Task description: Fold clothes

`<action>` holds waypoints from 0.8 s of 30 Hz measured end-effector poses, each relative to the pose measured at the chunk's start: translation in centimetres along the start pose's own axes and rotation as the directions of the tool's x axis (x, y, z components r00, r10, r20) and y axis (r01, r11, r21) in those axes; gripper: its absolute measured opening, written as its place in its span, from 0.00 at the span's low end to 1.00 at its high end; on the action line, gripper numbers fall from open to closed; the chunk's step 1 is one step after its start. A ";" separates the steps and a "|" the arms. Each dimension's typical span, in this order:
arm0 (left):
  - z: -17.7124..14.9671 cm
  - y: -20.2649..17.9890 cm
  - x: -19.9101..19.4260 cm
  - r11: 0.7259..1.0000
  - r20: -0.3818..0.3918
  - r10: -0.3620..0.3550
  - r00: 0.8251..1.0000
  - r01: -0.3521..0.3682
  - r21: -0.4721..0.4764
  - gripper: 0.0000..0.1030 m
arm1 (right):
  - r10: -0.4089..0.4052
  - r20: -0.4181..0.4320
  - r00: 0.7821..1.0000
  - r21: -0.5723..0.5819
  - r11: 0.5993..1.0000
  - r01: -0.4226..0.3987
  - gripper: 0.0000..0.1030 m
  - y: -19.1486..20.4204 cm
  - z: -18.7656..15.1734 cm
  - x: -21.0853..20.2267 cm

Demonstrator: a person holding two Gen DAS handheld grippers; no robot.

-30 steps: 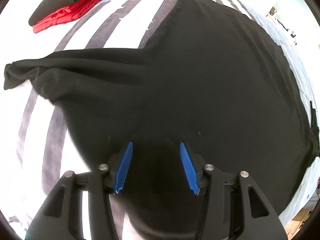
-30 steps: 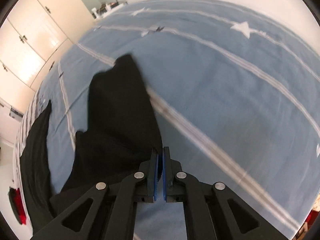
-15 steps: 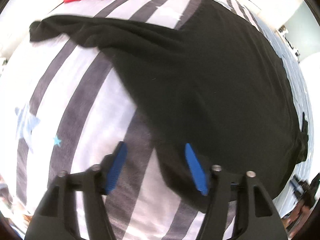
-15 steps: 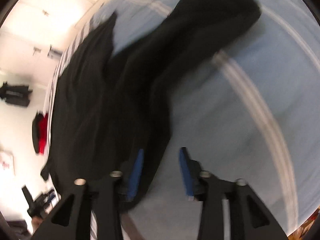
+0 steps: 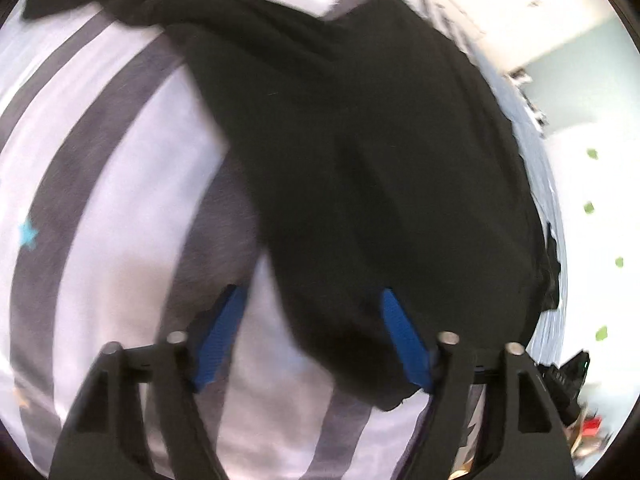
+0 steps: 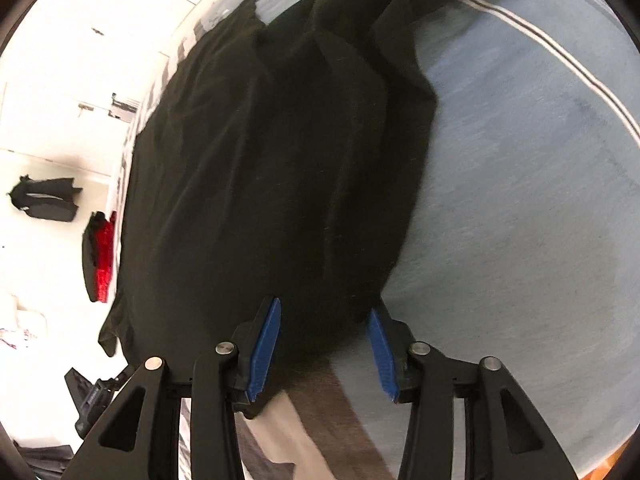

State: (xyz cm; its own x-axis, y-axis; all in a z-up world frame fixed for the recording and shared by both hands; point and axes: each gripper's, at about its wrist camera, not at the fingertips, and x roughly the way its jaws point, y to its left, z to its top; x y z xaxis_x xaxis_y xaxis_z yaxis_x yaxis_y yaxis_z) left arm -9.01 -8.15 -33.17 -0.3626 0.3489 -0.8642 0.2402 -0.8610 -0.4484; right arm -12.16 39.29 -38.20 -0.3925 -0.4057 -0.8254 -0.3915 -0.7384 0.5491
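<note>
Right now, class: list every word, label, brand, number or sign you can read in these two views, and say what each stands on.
None can be read.
Black garment: no visible print or label.
Striped bedding: only star shapes, no words.
White item at the right view's left edge: reddish marks, too blurred.

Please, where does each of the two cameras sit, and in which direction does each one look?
Left wrist view: on the left gripper, looking forward and down over the black long-sleeved garment on the grey-and-white striped bedcover; only its open blue-padded fingers show.
Right wrist view: on the right gripper, looking along the same garment where it lies on the light blue bedcover; only its open fingers show.
Shared: the black garment; no hand or sleeve appears.
</note>
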 end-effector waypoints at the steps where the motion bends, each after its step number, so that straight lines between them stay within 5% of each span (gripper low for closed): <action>1: 0.1 -0.3 0.3 1.000 -0.006 -0.003 1.000 0.003 0.018 0.23 | 0.004 0.003 1.000 0.001 1.000 -0.004 0.14 0.2 -0.3 0.1; 2: 0.3 -0.7 0.5 0.999 -0.014 -0.005 1.000 0.005 0.034 0.07 | 0.008 0.007 1.000 0.001 1.000 -0.008 0.05 0.3 -0.2 -0.2; 3: 0.4 -0.8 0.5 0.999 -0.016 -0.007 1.000 0.008 0.039 0.05 | 0.012 0.011 1.000 0.002 1.000 -0.012 0.05 0.5 -0.2 -0.5; 9: -0.2 -1.5 -3.7 1.000 0.039 -0.030 0.999 0.029 0.010 0.03 | 0.041 0.045 0.998 -0.006 0.999 -0.040 0.03 1.4 0.2 -3.3; 12: -1.1 -3.3 -5.8 0.997 0.050 0.000 0.999 -0.004 0.074 0.03 | 0.080 0.054 0.995 -0.023 0.997 -0.079 0.03 2.0 0.2 -5.8; 24: -2.9 -0.9 -1.1 0.994 -0.078 0.109 0.991 -0.107 0.025 0.11 | -0.085 -0.145 0.986 -0.092 0.993 0.072 0.09 1.0 -0.6 -0.5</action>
State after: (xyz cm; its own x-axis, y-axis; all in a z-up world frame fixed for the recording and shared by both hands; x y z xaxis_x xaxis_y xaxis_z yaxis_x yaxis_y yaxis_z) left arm -6.24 -6.68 -32.49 -0.2626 0.2812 -0.9230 0.2551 -0.9023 -0.3475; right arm -11.84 38.50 -37.30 -0.2335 -0.4152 -0.8793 -0.3404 -0.8121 0.4739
